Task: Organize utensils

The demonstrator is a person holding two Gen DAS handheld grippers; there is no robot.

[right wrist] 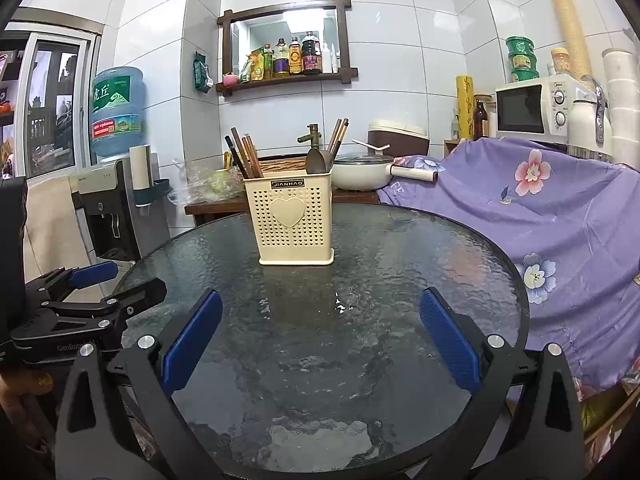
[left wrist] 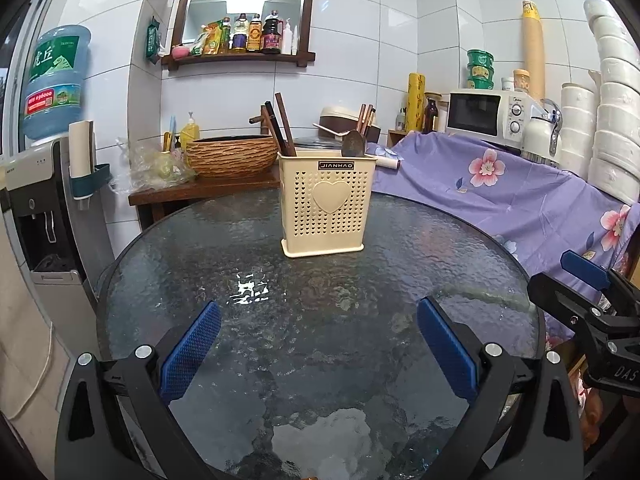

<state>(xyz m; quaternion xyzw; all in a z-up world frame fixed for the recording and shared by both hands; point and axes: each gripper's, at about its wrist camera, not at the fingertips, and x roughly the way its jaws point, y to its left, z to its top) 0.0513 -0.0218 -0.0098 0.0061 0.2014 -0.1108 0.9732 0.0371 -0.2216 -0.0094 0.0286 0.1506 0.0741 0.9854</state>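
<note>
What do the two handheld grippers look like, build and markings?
Both match: black plastic frames with silver screws. The left gripper and right gripper each carry blue textured pads on wedge-shaped fingers. White lettering, partly cut off, marks their bodies. No cables visible.

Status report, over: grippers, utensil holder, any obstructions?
Left gripper open, empty. Right gripper open, empty. Utensil holder upright on glass table, chopsticks and spoon inside. Path clear.

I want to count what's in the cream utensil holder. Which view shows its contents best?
The right wrist view: in the utensil holder, chopsticks and spoon stand against pale wall. The left wrist view shows the same holder, contents overlapping clutter behind.
</note>
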